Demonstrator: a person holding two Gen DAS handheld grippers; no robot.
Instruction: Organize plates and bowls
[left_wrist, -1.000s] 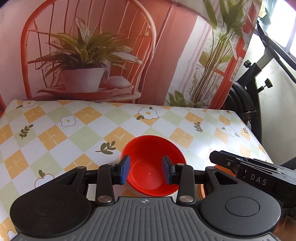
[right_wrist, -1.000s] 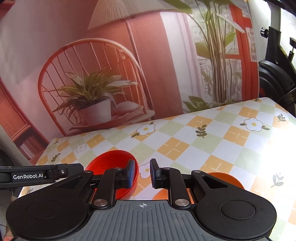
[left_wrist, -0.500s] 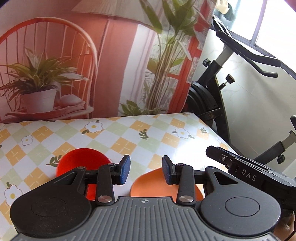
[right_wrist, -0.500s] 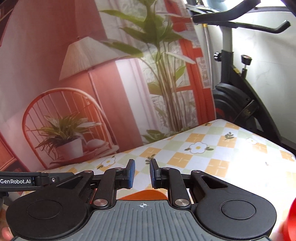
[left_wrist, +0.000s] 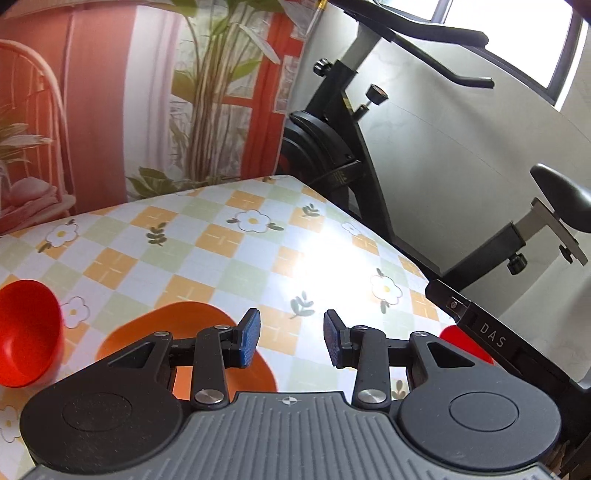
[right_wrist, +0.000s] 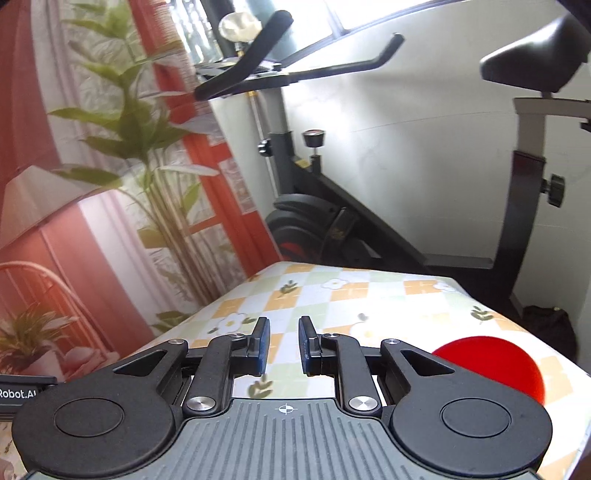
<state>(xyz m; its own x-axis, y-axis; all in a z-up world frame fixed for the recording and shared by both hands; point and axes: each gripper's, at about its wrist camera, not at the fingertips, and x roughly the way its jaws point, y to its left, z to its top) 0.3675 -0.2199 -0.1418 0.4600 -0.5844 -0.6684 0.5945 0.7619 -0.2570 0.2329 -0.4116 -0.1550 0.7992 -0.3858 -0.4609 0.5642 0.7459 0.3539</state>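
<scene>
- A red bowl (left_wrist: 27, 332), deep, round and glossy like moulded plastic, sits upright at the far left of the tabletop (left_wrist: 229, 254), well apart from the other dishes and not yet gathered, by the look of it.
- Just right of it an orange plate (left_wrist: 177, 325), flat and matte, lies face up; the left hand-held gripper (left_wrist: 291, 342) hangs over its near edge, its body hiding part of the plate.
- The left hand-held gripper's blue ribbed pads (left_wrist: 248, 338) stand wide apart with nothing between them, a spread that would suit taking a thin rim.
- The tabletop wears a smooth, shiny cloth checked in orange, green and white with printed daisies; strong glare washes out its middle.
- A red plate (right_wrist: 498, 360), round and smooth, lies flat at the right corner of the tabletop, close to the edge and apart from the orange one, so stacking looks to be ahead.
- The right hand-held gripper (right_wrist: 283, 345) hovers left of that plate, pads set narrowly apart and empty, aimed past the tabletop toward an exercise bike (right_wrist: 369, 229) by the wall.
</scene>
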